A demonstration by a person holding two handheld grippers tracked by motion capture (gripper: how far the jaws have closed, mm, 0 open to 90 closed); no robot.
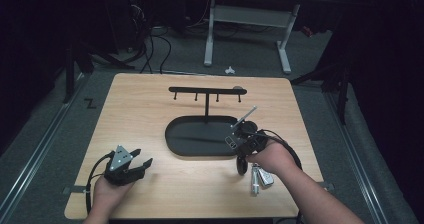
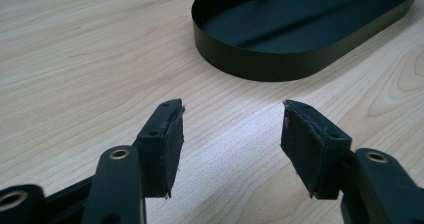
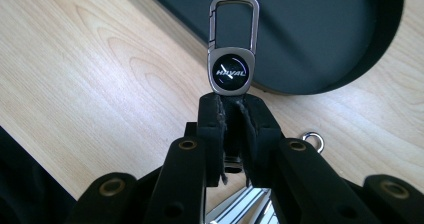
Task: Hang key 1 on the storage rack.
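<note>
A metal key fob point(image 3: 231, 72) with a carabiner clip and a round black badge stands up out of my right gripper point(image 3: 234, 104), which is shut on its lower end. Silver keys point(image 3: 244, 207) hang beneath the jaws. In the high view the right gripper point(image 1: 242, 130) is held just above the right end of the black oval tray point(image 1: 175, 144), the fob point(image 1: 247, 115) pointing up and away, the keys point(image 1: 260, 176) dangling near the hand. A black rack with several hooks point(image 1: 206, 91) rises from the tray's far side. My left gripper point(image 1: 141, 158) rests open at the front left.
The wooden table point(image 1: 150, 104) carries just the tray and rack. In the left gripper view, bare wood lies between the open left gripper point(image 2: 232, 119) and the tray wall point(image 2: 260, 69). A small split ring point(image 3: 313, 139) shows beside the right jaw. Dark floor and table legs lie beyond.
</note>
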